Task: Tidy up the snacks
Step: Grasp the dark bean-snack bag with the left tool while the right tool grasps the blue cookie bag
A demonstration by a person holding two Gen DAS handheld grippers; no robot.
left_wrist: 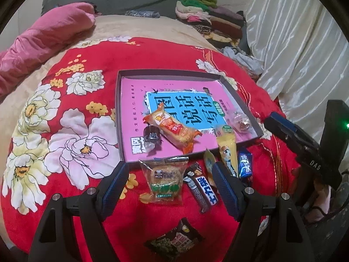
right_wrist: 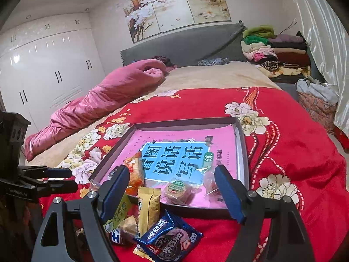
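A shallow grey tray lined with a pink book lies on the red flowered blanket. In it are an orange packet, a dark candy and a clear-wrapped sweet. My left gripper is open above a clear cake packet and a black chocolate bar in front of the tray. My right gripper is open and grips nothing, hovering over the tray's near rim. Below it, a gold packet leans on the rim beside a blue cookie packet.
A dark snack packet lies nearest me on the blanket. A rolled pink quilt runs along the left of the bed, folded clothes are stacked at the headboard, and a white curtain hangs on the right.
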